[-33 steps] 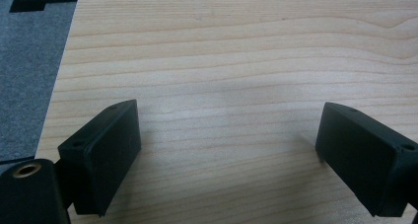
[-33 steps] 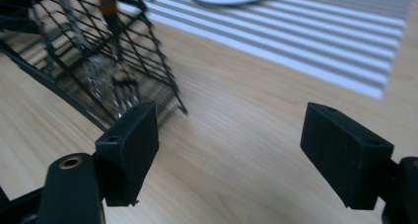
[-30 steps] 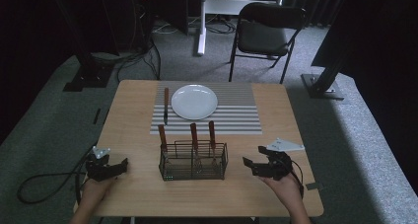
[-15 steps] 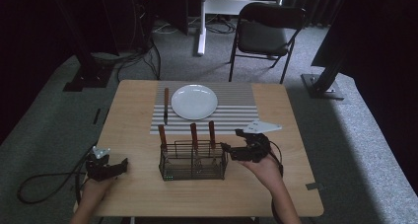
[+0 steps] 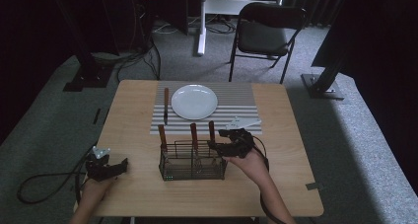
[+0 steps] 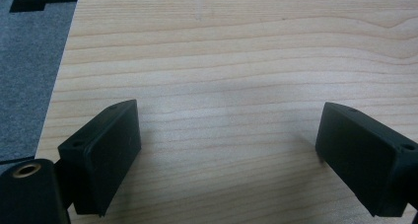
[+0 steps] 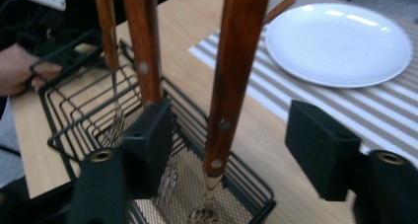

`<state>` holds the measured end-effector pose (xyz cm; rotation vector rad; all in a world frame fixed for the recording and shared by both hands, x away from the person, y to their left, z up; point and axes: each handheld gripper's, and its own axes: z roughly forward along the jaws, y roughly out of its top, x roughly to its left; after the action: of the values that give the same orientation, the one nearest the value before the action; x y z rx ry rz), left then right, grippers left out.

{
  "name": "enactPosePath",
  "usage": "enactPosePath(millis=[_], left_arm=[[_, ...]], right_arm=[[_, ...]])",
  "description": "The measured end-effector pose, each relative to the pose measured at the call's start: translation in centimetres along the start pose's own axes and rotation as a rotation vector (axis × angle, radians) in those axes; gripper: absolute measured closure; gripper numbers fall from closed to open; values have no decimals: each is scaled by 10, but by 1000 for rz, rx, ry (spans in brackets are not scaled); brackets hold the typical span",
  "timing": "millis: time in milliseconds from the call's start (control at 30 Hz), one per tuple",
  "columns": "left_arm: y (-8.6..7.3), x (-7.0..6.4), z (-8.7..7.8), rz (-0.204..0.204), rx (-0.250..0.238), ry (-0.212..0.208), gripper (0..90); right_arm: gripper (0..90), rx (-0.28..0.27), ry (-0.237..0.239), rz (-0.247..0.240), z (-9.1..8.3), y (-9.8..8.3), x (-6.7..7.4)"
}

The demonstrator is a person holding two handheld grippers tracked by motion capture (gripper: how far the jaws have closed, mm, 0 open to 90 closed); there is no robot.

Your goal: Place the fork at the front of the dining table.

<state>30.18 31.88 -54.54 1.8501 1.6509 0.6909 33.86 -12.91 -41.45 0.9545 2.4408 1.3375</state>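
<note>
Right gripper [image 7: 231, 150], half open and closing around the handle [image 7: 236, 81] ungripped, is risking tipping the caddy [image 5: 192, 160] toward nine o'clock.

White plate [image 5: 194, 101] sits on the striped placemat [image 5: 236, 98], a wooden-handled utensil [image 5: 166, 104], possibly a knife, lying just left of it. Behind the table [image 5: 286, 150], a dark folding chair [image 5: 266, 34].

Two black hand-held tools: the left tool [image 5: 118, 165] carries a pale three-cornered plate on top and trails a dark cable off the worktop's left edge; the right tool [image 5: 215, 144] trails its own cable. Each has blocky, matt black rectangular pads [image 6: 111, 150] with small screw holes and brass-coloured inserts behind. Both forearms are bare, sleeveless.
</note>
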Motion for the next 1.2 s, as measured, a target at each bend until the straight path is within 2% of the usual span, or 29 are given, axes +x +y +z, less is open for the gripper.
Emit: enactPosePath(millis=[100,200,333,467,533,633,733,800,967,1200], left_arm=[[0,0,0,1,1,0,99],[0,0,0,1,1,0,99],[0,0,0,0,0,0,99],[0,0,0,0,1,-1,99],[0,0,0,0,0,0,99],[0,0,0,0,0,0,99],[0,0,0,-1,0,0,99],[0,0,0,-3,-1,-1,100],[0,0,0,-2,0,-1,100],[0,0,0,-1,0,0,99]], right_arm=[[452,18,-5,-37,3,-3,2],[568,19,7,-61,3,-3,2],[725,21,10,-64,2,-1,1],[741,20,28,-40,1,-1,-1],[750,13,54,-31,-1,-2,-1],[762,9,64,-37,-3,-1,0],[762,6,44,-50,-6,2,3],[762,-6,31,-50,-9,3,3],[763,-52,38,-16,-19,10,1],[763,-119,52,-19,-37,30,5]])
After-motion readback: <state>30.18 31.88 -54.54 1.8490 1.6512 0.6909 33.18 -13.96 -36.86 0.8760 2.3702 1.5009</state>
